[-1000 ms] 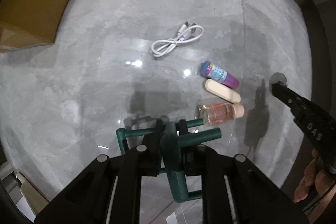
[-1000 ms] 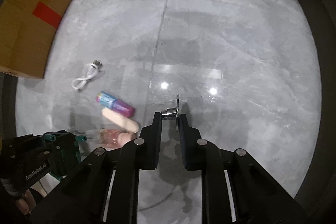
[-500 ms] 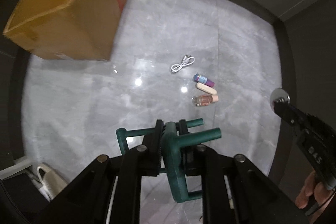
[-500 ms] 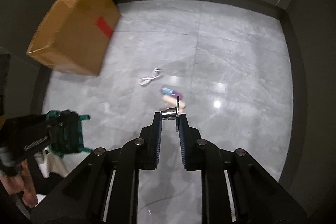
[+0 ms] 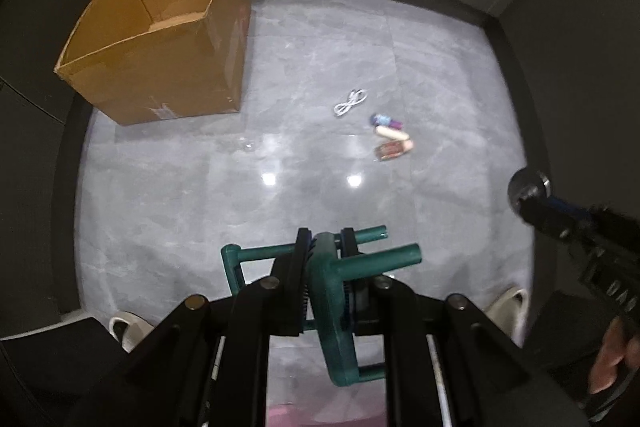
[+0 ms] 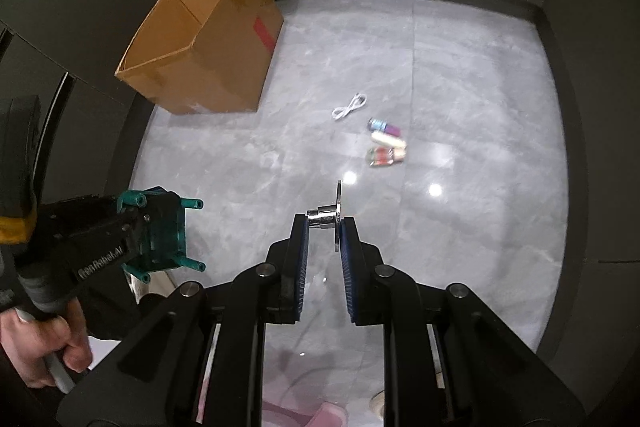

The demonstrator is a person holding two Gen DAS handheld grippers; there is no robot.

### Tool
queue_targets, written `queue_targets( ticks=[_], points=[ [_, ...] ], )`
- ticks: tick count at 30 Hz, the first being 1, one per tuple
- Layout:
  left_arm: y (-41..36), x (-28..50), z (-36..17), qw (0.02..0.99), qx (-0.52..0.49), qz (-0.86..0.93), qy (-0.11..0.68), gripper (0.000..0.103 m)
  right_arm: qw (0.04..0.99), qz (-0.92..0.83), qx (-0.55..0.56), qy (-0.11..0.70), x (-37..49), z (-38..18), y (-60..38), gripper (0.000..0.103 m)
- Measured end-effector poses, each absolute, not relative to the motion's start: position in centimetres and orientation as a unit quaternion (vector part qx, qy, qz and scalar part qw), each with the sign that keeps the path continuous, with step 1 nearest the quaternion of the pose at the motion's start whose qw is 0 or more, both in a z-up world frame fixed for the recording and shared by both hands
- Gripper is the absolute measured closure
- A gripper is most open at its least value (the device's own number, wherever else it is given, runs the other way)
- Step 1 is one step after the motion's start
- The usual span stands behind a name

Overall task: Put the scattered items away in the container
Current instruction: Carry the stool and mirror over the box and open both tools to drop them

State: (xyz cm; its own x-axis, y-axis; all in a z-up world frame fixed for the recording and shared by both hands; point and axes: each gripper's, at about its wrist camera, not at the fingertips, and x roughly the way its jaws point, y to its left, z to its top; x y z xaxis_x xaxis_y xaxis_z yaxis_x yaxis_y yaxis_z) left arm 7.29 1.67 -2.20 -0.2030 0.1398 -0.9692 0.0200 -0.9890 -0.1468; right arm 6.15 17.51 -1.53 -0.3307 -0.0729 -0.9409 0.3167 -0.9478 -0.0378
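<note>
Brown corrugated cardboard box (image 5: 160, 55), open at the top with no flaps in the way, stands on the grey marble-look tiled floor (image 5: 304, 75) close to the dark wall. As far as its inside shows, only the bare bottom panel can be seen; no item is visible in it, though the near wall hides part of the bottom. It sits well apart from the things left on the floor, so each load has to be carried across.

Next in size is the dark green plastic frame with round pegs (image 5: 332, 267), clamped between the closed jaws of the left gripper (image 5: 325, 255). The pads pinch its flat central plate, which leaves the pegs sticking out to both sides and gives a firm hold; it hangs high above the floor.

The right gripper (image 6: 323, 227) is closed on a small shiny metal cylinder with a thin round flange (image 6: 327, 218), held by the barrel and the flange face so the disc stands on edge.

On the floor lie a clear bottle with pinkish liquid and a beige cap (image 5: 393, 150), a beige tube (image 5: 391, 134) and a blue-and-purple labelled tube (image 5: 386, 121), side by side, with a coiled white cable (image 5: 350, 103) near them. Both held pieces look ready for release over the box.
</note>
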Motion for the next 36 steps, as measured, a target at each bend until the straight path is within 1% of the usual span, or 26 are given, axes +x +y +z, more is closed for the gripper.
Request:
queue_targets(
  ticks=[2,8,23,29,32,36],
  points=[
    [1.3,7.5,-2.6,0.037,-0.633,0.770,-0.067,0.089,0.120,-0.808,0.568,0.104,6.1,-1.9,17.6,0.087],
    [1.1,7.3,-1.5,0.037,-0.618,0.782,-0.073,0.089,0.128,-0.812,0.564,0.085,6.0,-1.2,17.7,0.087],
    [-0.5,6.0,0.2,0.021,-0.597,0.794,-0.116,0.089,0.153,-0.809,0.558,0.100,6.3,-0.8,15.6,0.087],
    [-3.0,4.2,3.8,0.014,-0.583,0.802,-0.126,0.089,0.192,-0.803,0.551,0.123,5.5,1.2,11.7,0.087],
    [-6.2,2.5,6.0,0.001,-0.579,0.805,-0.129,0.089,0.205,-0.801,0.546,0.133,4.3,2.7,8.1,0.087],
    [-11.2,-0.3,7.7,-0.032,-0.575,0.808,-0.128,0.089,0.230,-0.797,0.536,0.156,2.2,4.3,2.0,0.087]
  ],
)
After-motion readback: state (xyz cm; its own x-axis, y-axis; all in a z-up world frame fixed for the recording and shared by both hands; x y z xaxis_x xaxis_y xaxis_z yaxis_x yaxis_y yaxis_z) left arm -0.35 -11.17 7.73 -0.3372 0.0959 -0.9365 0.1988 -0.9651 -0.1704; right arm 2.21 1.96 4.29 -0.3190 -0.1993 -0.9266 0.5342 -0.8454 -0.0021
